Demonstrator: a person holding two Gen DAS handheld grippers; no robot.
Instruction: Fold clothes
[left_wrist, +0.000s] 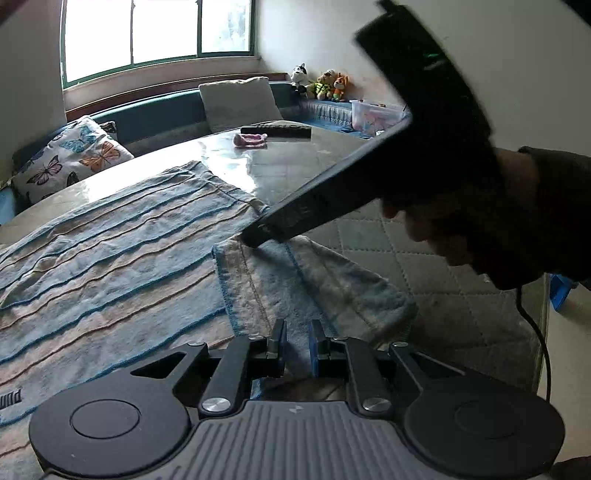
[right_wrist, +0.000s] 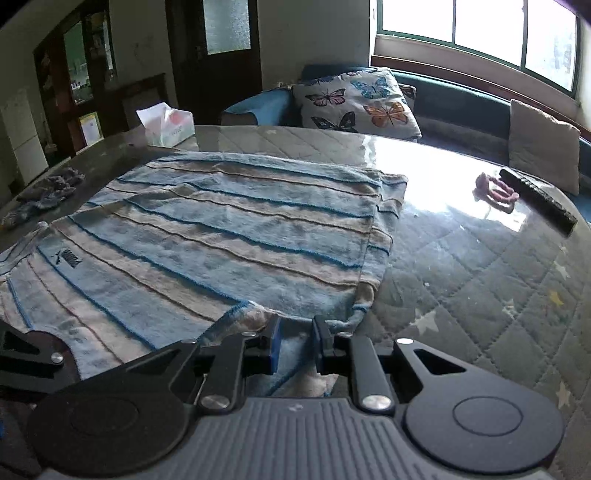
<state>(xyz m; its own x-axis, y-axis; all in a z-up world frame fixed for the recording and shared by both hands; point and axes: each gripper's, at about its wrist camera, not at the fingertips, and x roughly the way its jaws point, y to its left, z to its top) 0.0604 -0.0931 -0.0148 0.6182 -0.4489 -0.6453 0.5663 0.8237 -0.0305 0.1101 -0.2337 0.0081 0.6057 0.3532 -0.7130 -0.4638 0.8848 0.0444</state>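
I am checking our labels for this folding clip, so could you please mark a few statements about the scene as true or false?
1. The blue and beige striped knit garment lies on the glossy glass-topped table. True.
2. A white tissue box stands at the table's far edge. True.
3. The small pink fabric piece lies on top of the garment. False: it lies on bare table, beside the long black bar.
4. The butterfly-print cushion sits on the table. False: it rests on the blue sofa behind.
5. The left gripper has garment cloth between its fingers. True.
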